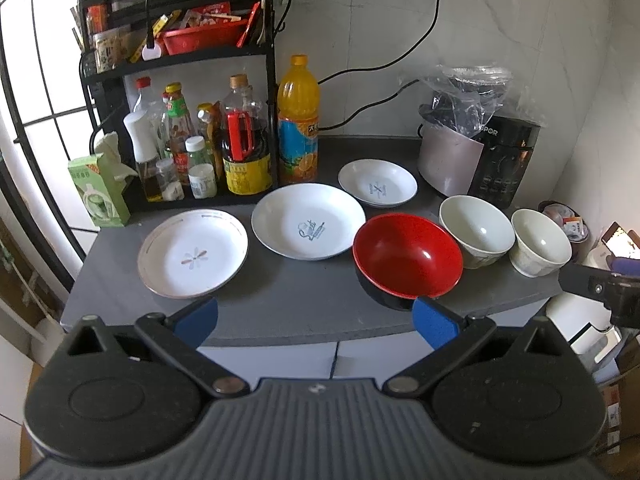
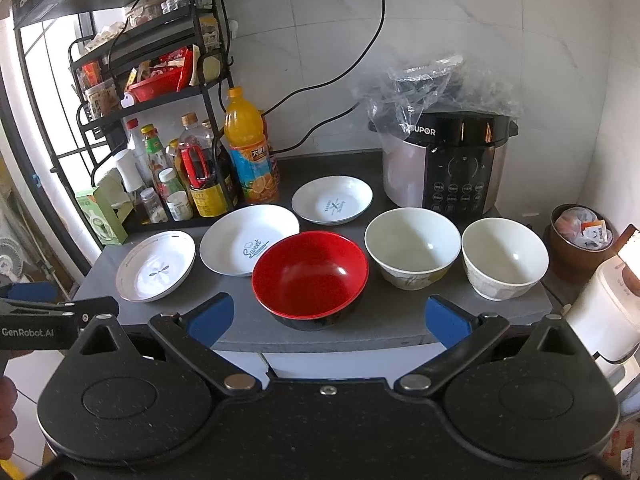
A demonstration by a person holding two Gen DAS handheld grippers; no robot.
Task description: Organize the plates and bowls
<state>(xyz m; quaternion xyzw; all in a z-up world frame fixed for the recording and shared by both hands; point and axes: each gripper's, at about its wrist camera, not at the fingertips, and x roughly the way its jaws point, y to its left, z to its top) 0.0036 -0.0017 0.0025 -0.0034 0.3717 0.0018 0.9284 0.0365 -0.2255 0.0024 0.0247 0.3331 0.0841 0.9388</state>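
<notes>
On the grey counter (image 1: 280, 304) lie three white plates: a gold-rimmed plate (image 1: 193, 253) (image 2: 156, 266) at the left, a larger plate (image 1: 308, 221) (image 2: 244, 246) in the middle, and a smaller plate (image 1: 377, 182) (image 2: 332, 199) behind. A red bowl (image 1: 407, 259) (image 2: 310, 274) stands at the front. Two white bowls sit right of it, a wide one (image 1: 476, 230) (image 2: 413, 246) and a smaller one (image 1: 540, 242) (image 2: 505, 256). My left gripper (image 1: 315, 319) is open and empty before the counter's front edge. My right gripper (image 2: 328, 320) is open and empty, just in front of the red bowl.
A black rack (image 1: 180, 60) with sauce bottles (image 1: 240, 148) stands at the back left, an orange juice bottle (image 1: 298, 120) beside it. A pressure cooker (image 2: 448, 164) under a plastic bag sits at the back right. A green tissue box (image 1: 98, 190) is far left, a brown pot (image 2: 580, 240) far right.
</notes>
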